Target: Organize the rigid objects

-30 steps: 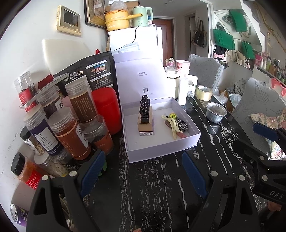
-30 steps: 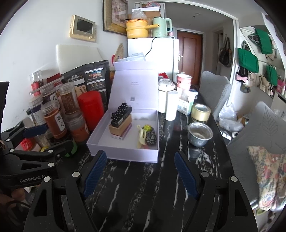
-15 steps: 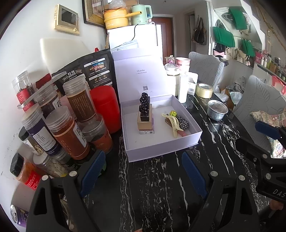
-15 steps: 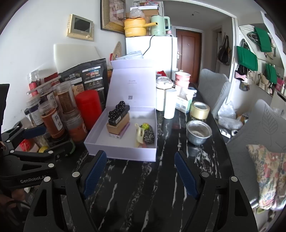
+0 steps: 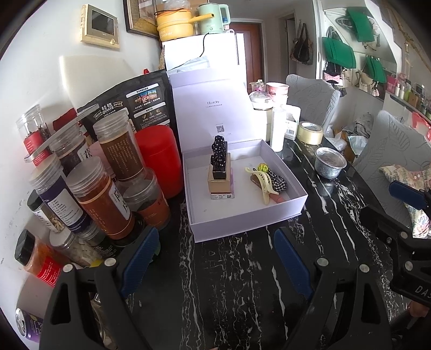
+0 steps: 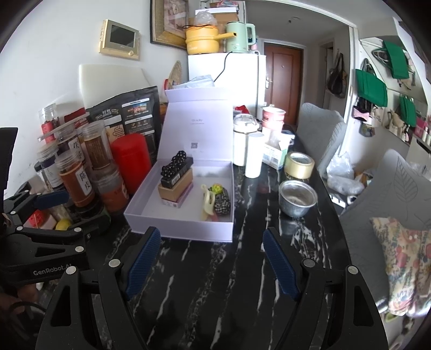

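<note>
Left gripper (image 5: 215,250) and right gripper (image 6: 211,253) angled down over glossy marbled black table (image 6: 210,296). Both wide open, empty. Matte white box (image 5: 250,220) ahead, rigid, lid up.

The raised lid of the open white cardboard gift box (image 5: 212,107) carries small grey print reading "ULucky", with a square QR code lower on the same lid. Left of that box, the black stand-up pouch (image 5: 129,105) reads "QUAKER" under Chinese characters. Behind the box, the yellow pot (image 5: 175,24) reads "Mini Cooker". Left of the box in the right wrist view, the black left gripper (image 6: 58,212) reads "GenRobot.AI".
</note>
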`<control>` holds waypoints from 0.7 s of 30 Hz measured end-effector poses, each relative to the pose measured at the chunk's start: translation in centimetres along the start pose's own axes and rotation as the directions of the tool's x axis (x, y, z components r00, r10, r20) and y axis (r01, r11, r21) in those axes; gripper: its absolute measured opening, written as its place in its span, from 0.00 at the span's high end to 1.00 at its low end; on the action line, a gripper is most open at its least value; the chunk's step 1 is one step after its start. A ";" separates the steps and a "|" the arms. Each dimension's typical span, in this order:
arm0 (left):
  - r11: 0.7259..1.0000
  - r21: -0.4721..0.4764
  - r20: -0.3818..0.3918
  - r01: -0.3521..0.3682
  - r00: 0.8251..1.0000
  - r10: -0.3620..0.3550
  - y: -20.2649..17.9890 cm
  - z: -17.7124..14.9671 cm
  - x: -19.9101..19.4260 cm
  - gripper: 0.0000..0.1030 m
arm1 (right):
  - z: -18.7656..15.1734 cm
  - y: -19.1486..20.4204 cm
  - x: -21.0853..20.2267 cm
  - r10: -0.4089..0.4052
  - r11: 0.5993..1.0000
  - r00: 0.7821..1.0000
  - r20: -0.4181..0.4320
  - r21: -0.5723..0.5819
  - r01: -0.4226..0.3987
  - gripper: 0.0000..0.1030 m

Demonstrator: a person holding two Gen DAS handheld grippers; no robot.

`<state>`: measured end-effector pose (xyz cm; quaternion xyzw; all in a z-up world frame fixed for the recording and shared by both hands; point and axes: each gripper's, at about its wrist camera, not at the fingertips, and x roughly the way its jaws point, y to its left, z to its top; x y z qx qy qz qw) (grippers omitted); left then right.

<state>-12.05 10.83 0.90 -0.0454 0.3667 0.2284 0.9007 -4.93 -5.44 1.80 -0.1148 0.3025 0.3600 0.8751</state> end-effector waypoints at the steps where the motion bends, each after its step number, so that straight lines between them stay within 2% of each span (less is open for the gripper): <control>1: 1.000 0.000 0.000 0.000 1.000 0.000 0.0 0.0 0.0 0.14 | 0.0 -0.1 0.0 -0.001 1.000 1.000 -0.002 0.001 0.001 0.23; 21: 1.000 0.003 -0.028 0.008 1.000 -0.008 -0.2 -0.2 0.9 0.14 | -0.2 -0.4 0.3 -0.005 1.000 1.000 -0.012 0.012 0.005 0.23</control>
